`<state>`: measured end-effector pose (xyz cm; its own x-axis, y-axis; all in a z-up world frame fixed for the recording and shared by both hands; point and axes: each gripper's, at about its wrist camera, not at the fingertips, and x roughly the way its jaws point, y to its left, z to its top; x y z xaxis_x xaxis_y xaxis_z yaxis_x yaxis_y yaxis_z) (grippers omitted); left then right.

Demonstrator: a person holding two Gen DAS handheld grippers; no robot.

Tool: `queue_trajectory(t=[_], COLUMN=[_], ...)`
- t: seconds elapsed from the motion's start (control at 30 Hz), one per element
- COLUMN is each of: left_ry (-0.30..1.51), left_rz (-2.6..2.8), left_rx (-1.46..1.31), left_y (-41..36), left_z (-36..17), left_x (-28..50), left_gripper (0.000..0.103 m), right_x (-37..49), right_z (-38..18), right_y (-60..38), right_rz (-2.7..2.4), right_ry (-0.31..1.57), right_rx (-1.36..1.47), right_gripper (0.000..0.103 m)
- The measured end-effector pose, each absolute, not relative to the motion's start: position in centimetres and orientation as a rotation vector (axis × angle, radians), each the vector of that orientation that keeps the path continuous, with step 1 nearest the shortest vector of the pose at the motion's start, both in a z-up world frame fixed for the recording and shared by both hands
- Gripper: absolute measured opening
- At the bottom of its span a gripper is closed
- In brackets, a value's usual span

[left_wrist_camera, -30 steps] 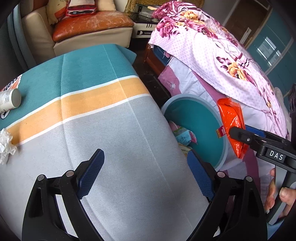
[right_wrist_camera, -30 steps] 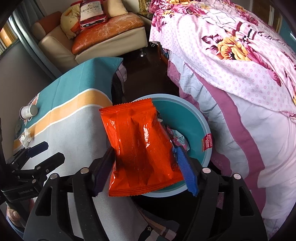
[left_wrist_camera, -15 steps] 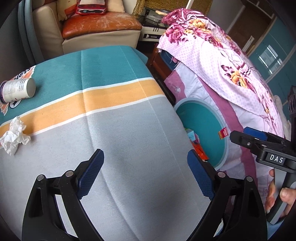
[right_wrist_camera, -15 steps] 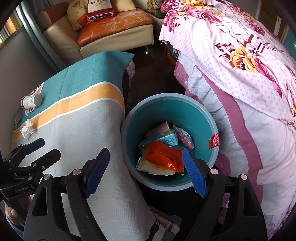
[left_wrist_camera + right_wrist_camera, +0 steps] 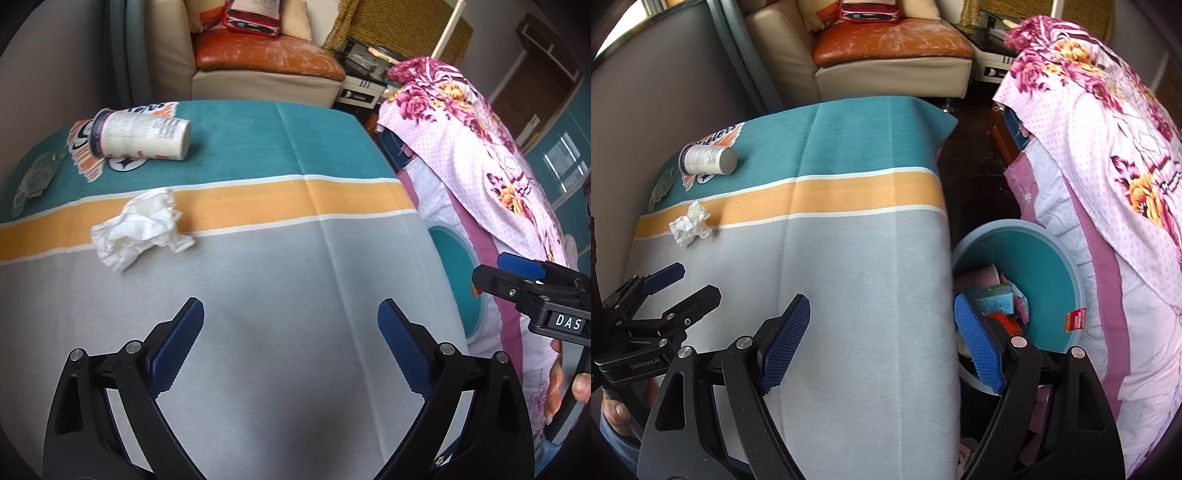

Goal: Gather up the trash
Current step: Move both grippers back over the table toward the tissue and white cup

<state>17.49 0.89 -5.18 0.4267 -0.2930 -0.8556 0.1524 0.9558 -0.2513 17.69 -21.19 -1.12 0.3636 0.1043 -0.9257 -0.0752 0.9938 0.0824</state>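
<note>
Trash is partly dealt with, by the look of it. The teal bin (image 5: 1027, 258), at the right of the right wrist view beside the tabletop (image 5: 857, 288) and against the bed (image 5: 1108, 184), already holds several wrappers and small cartons, among them an orange packet (image 5: 1006, 322) low in the pile.

Three things are left on the striped cloth. A crumpled tissue (image 5: 142, 227) lies on the orange stripe at the left of the left wrist view. A white canister (image 5: 142, 136) lies on its side further up, in the upper left. At the far left edge there is what looks like a thin clear wrapper (image 5: 35, 181), though it is too faint to be sure.

The left tool (image 5: 290, 347) hangs over the bare grey part of the cloth, its blue pads spread wide and nothing between them. The right tool (image 5: 881, 341) is just as wide open and empty, straddling the tabletop edge with the bin just to its right.

I judge the job well begun but unfinished; the tissue seems the nearest piece for the left tool to fetch.
</note>
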Motion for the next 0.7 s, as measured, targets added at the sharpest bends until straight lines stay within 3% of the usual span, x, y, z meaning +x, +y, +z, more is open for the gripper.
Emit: queue_trajectory(t=[0.4, 0.7], left_ry=[1.079, 1.082], left_rz=[-0.111, -0.002], left_rx=[-0.187, -0.244], left_y=[12.7, 20.2], left_z=[-5.9, -7.2], left_x=[16.9, 17.7], left_gripper=[0.095, 0.095], right_x=[21.3, 25.2], right_z=[-1.8, -4.5], right_y=[-8.3, -2.2], right_rz=[0.347, 0.463], right_ry=[1.231, 1.301], right_rx=[-0.141, -0.111], right_gripper=[0.077, 0.077])
